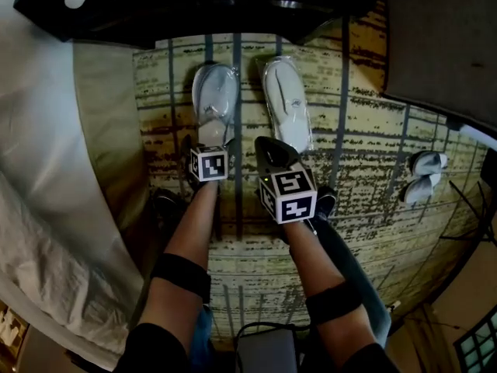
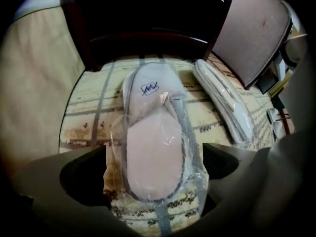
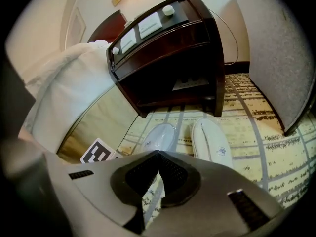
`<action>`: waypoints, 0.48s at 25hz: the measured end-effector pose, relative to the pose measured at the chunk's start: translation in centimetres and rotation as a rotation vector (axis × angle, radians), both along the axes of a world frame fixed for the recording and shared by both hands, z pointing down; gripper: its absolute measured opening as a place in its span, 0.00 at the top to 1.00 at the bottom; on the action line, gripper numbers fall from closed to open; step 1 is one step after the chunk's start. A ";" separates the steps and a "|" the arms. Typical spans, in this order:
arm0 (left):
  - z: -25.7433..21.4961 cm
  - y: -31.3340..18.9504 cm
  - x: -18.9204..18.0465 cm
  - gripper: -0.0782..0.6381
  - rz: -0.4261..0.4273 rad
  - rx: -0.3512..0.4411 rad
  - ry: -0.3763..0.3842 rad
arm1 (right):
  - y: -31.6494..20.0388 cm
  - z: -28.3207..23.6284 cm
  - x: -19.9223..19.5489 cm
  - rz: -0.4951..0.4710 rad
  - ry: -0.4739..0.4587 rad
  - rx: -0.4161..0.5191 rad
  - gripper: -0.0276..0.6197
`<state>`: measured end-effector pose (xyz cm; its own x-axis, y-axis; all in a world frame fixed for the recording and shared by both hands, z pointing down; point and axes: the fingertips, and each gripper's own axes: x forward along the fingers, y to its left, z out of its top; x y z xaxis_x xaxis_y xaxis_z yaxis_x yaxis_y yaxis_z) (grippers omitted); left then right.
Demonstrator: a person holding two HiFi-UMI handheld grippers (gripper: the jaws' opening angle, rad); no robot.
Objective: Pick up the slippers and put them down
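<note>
Two white slippers, each in clear plastic wrap, lie side by side on the patterned carpet in front of a dark nightstand. The left slipper has its heel end between the jaws of my left gripper, which points steeply down and stands open, one jaw on either side of the wrap. The right slipper lies free. My right gripper hovers just short of its heel, shut and empty. The left slipper also shows past the right jaws.
The dark nightstand stands right behind the slippers' toes. A bed with white linen runs along the left. A grey panel is at the upper right. Another white pair lies at the right. The person's shoes are below the grippers.
</note>
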<state>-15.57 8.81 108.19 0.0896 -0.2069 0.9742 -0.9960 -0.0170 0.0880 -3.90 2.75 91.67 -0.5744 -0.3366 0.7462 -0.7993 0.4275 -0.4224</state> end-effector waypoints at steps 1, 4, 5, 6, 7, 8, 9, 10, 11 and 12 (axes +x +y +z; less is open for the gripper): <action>0.5 -0.1 -0.1 0.06 0.003 0.001 -0.002 | 0.2 0.4 0.0 -0.002 -0.001 -0.003 0.95; 1.5 -0.6 -0.1 0.06 0.009 0.005 0.003 | 0.6 1.5 0.1 -0.008 -0.002 -0.011 0.95; 1.9 -0.6 -0.1 0.06 0.011 0.004 0.007 | 0.7 1.8 0.1 -0.010 -0.003 -0.013 0.95; 2.2 -0.6 0.0 0.06 0.013 0.002 0.014 | 0.9 2.0 0.0 -0.013 -0.004 -0.015 0.95; 2.5 -0.5 0.1 0.06 0.013 0.000 0.024 | 1.0 2.2 -0.1 -0.015 -0.005 -0.016 0.95; 2.7 -0.5 0.2 0.06 0.014 -0.003 0.032 | 1.1 2.3 -0.1 -0.017 -0.005 -0.018 0.95; 2.8 -0.5 0.3 0.06 0.017 -0.004 0.039 | 1.3 2.4 -0.2 -0.018 -0.005 -0.019 0.95; 2.9 -0.6 0.3 0.07 0.022 -0.005 0.043 | 1.4 2.5 -0.2 -0.018 -0.005 -0.020 0.95; 2.8 -0.6 0.4 0.10 0.030 -0.005 0.043 | 1.4 2.5 -0.2 -0.019 -0.006 -0.021 0.95; 2.8 -0.6 0.4 0.22 0.039 -0.005 0.043 | 1.4 2.6 -0.2 -0.018 -0.005 -0.021 0.95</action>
<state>-15.21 8.21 110.94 0.1391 -0.1981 0.9703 -0.9899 -0.0548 0.1307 -4.10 4.17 94.23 -0.5842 -0.3101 0.7500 -0.7891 0.4329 -0.4358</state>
